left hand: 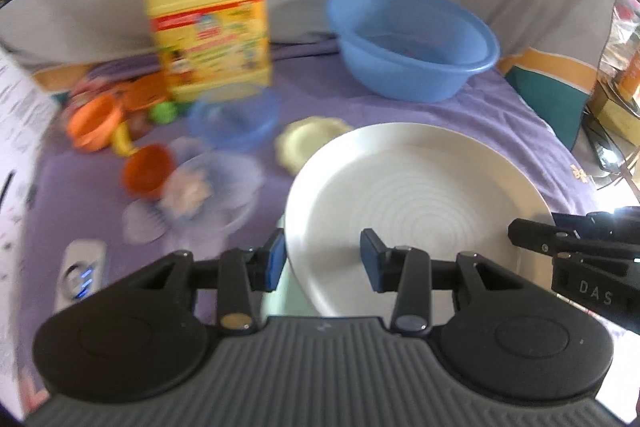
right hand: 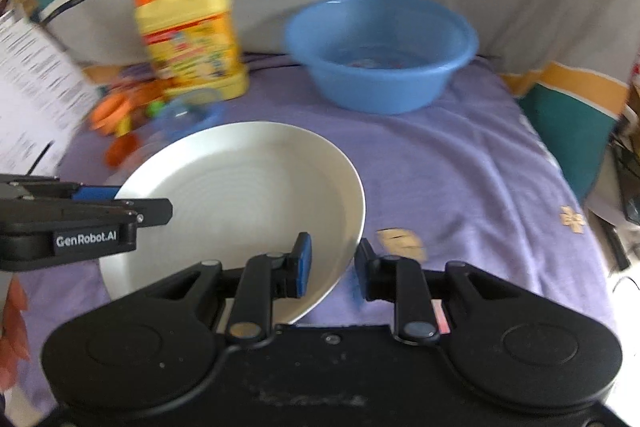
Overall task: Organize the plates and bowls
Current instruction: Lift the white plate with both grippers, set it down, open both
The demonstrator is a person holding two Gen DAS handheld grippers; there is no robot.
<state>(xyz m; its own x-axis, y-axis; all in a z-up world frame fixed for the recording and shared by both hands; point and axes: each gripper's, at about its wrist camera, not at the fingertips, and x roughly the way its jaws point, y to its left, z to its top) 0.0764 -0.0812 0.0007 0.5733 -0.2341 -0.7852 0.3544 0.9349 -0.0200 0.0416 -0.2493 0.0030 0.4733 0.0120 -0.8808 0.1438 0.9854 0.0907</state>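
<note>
- Your left gripper [left hand: 322, 259] is clamped on the near left rim of the white plate [left hand: 416, 195]; your right gripper [right hand: 332, 267] pinches its near right rim
- The plate hangs between them above the purple cloth [right hand: 460, 167], with the blue basin [right hand: 380, 55] far behind
- It looks stiff, glazed, slippery and breakable: take it by the raised rim on opposite sides and hold it level

The plate [left hand: 416, 195] is white with faint concentric rings; the basin [left hand: 412, 39] is light blue; the jug [left hand: 208, 23] is yellow with an orange pump; the cloth [right hand: 460, 163] is lilac; the gripper pads [left hand: 276, 263] are blue
</note>
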